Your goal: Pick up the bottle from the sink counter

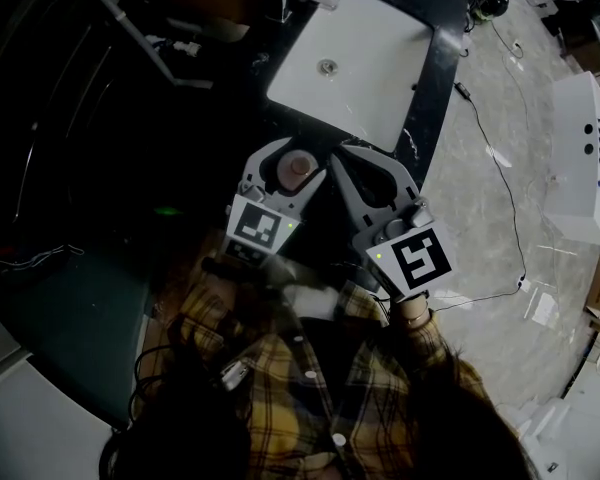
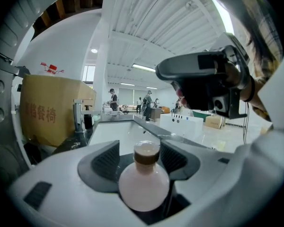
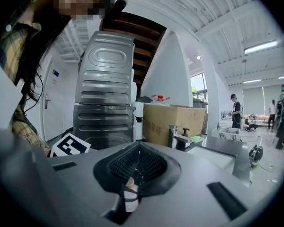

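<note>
Your left gripper [image 2: 140, 151] has its jaws spread as wide as they go, and the bottle [image 2: 144, 186] stands upright between the ribbed pads [image 2: 105, 161] with a sliver of gap on each side, so nothing is pressing on it. The bottle has a round, pale body, a brown band at the neck and a light cap. Your right gripper [image 3: 138, 168] is clenched with its pads meeting and nothing caught between them; through the opening below the pads you can glimpse a bit of the bottle [image 3: 129, 194]. From your head camera, the bottle [image 1: 300, 168] sits on the dark counter [image 1: 442, 63] just beside the near edge of the white sink [image 1: 380, 48], ringed by the left gripper [image 1: 302, 154], while the right gripper [image 1: 346, 158] lies close alongside it, tips pointing toward the basin. Beyond the jaws, the faucet [image 2: 78, 116] rises at the far end of the sink, with a cardboard box [image 2: 49, 110] beside it. Stacked grey machines [image 3: 105, 103] stand further to that side. Your plaid shirt [image 1: 280, 368] fills the bottom of the head view.
</note>
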Demonstrator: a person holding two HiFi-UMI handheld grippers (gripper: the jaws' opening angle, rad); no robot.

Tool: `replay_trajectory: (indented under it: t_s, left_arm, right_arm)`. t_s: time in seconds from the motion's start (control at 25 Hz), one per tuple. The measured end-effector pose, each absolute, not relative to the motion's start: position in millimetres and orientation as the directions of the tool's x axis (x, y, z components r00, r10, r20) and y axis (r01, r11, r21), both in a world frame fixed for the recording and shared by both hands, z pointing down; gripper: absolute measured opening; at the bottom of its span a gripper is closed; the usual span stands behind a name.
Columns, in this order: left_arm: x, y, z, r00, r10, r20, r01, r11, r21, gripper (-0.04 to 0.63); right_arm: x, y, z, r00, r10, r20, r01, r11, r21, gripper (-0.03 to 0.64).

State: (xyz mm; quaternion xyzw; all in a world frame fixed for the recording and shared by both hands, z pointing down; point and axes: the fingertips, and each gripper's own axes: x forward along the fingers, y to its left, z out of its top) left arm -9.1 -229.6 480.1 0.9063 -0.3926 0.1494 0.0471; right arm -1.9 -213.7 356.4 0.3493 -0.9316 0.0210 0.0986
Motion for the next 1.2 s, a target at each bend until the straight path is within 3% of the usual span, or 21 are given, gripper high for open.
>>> replay_trajectory:
  t_s: [0.48, 0.6, 1.2]
  left_arm:
    - [-7, -233, 497, 0.641, -0.690, 0.336, -0.722, -0.691, -0.042, 0.259]
    - [-4, -231, 497, 0.649, -0.689, 0.322, -0.720, -0.693, -0.032, 0.213]
    - [-4, -230, 498, 0.659, -0.671, 0.341, -0.706, -0.707, -0.028, 0.168]
  right_arm:
    - [-4, -209, 359, -0.741, -0.641, 0.199, -0.652, 0.758, 0.018, 0.017]
    - [-2, -210, 359, -0.738, -0.645, 0.197, -0.655, 0.755, 0.016, 0.017]
    - [-4, -207, 358, -0.743, -0.638, 0.201, -0.646, 0.763, 0.030, 0.017]
